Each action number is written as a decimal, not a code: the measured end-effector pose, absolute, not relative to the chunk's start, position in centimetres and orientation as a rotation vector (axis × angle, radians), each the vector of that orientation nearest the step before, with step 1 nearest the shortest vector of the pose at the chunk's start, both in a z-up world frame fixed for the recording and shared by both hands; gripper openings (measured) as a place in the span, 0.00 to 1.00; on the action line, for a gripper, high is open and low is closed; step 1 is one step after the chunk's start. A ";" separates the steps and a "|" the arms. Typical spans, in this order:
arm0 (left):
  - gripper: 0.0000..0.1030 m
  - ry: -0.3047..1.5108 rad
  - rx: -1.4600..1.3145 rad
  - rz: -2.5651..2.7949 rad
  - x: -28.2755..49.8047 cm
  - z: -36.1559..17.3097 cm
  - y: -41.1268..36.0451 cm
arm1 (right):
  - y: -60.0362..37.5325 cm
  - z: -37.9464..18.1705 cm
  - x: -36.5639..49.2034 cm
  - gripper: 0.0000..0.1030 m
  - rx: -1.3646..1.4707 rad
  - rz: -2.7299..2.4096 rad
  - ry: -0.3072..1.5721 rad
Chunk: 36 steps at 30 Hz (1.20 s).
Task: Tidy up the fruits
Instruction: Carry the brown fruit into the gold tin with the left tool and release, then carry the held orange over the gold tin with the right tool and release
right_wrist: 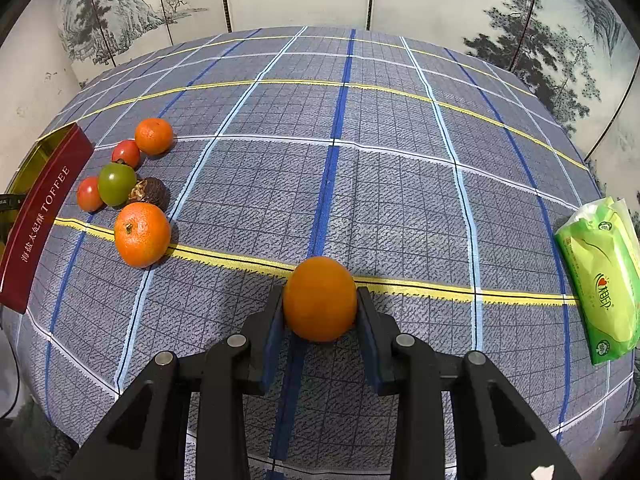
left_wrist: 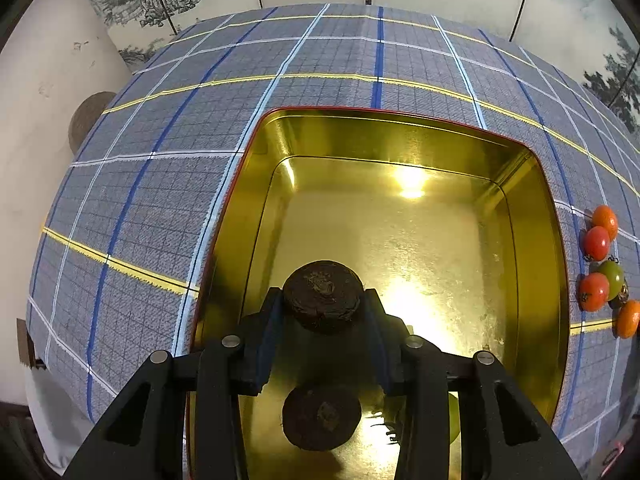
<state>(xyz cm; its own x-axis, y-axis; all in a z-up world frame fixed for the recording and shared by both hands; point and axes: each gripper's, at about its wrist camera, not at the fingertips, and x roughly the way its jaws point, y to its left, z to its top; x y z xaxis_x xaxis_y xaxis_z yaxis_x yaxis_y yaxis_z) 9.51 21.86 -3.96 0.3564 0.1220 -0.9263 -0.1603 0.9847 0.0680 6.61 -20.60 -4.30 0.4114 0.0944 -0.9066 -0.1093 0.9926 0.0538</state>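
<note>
While the left gripper (left_wrist: 324, 300) clamps a dark round fruit (left_wrist: 323, 294) over the gold tin (left_wrist: 256, 200), perhaps just above its floor, we lower gently; the right gripper (right_wrist: 320, 304) pinches an orange (right_wrist: 320, 298).

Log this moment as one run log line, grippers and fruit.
left gripper: shut on dark round fruit, above gold tin | right gripper: shut on orange, over tablecloth | six fruits beside tin
</note>
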 end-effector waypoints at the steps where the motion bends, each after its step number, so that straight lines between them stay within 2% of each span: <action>1: 0.40 1.192 -0.033 0.183 9.5 -4.0 21.8 | -20.6 -4.3 6.6 0.31 -0.015 0.129 1.139; 16: 0.42 1.151 -0.028 0.175 9.0 -2.9 21.4 | -20.7 -4.3 6.6 0.30 -0.011 0.125 1.142; 20: 0.50 1.133 -0.025 0.169 8.7 -2.5 21.0 | -20.8 -4.3 6.6 0.30 -0.012 0.121 1.144; 29: 0.57 1.080 -0.025 0.167 8.1 -1.5 20.6 | -20.8 -3.8 6.7 0.30 0.005 0.106 1.139; 36: 0.67 1.009 -0.068 0.149 6.7 -0.3 20.8 | -19.2 -1.1 7.0 0.30 -0.002 0.157 1.084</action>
<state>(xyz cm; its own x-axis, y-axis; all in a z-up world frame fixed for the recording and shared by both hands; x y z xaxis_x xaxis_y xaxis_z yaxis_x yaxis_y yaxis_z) 6.73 20.82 -0.34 0.5236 0.0932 -0.8469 -0.1564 0.9876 0.0120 6.95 -19.16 -1.11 0.4576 0.1260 -0.8802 -0.1282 0.9889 0.0749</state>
